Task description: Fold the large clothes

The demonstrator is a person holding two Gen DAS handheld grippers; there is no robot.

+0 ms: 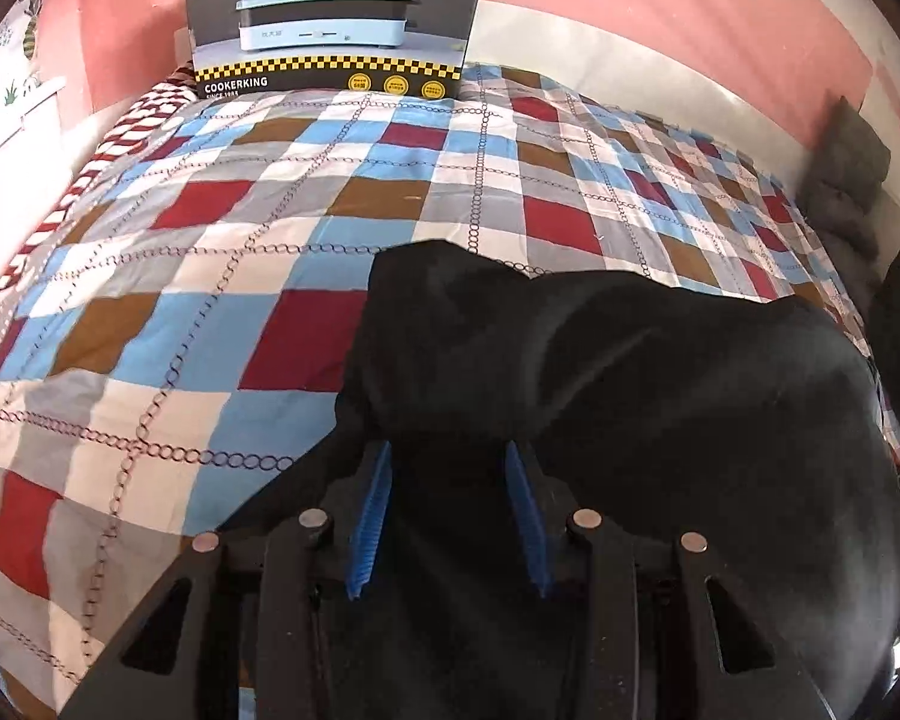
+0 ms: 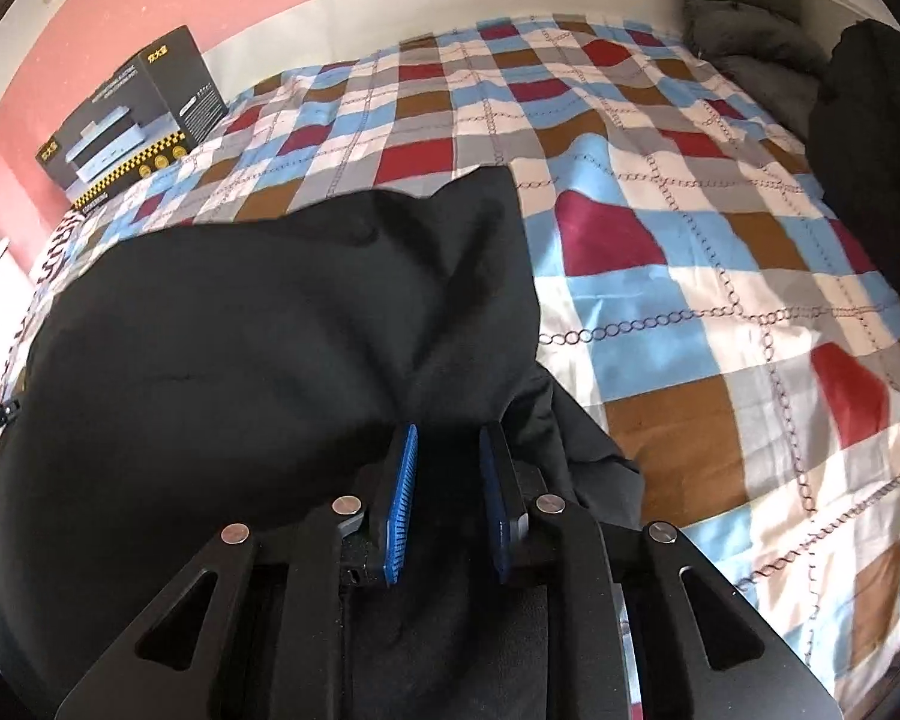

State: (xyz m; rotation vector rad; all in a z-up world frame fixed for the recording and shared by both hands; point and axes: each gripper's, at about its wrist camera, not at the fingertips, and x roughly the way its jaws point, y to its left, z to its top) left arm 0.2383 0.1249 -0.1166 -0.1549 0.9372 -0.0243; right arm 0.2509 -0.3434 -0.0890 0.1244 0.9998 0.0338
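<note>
A large black garment (image 1: pixel 630 396) lies bunched on a checkered bedspread (image 1: pixel 240 252). It also shows in the right wrist view (image 2: pixel 240 360). My left gripper (image 1: pixel 447 450) has its blue pads (image 1: pixel 369 516) apart, with black cloth draped over and between them; the fingertips are hidden under the fold. My right gripper (image 2: pixel 447 438) has its blue pads (image 2: pixel 399 504) narrowly apart with black cloth bunched between them, near the garment's right edge. Whether either gripper pinches the cloth is not clear.
A dark appliance box (image 1: pixel 330 24) stands at the bed's far edge by the pink wall, also in the right wrist view (image 2: pixel 132 114). A grey quilted item (image 2: pixel 744 12) and another dark item (image 2: pixel 864 138) lie at the bed's right side.
</note>
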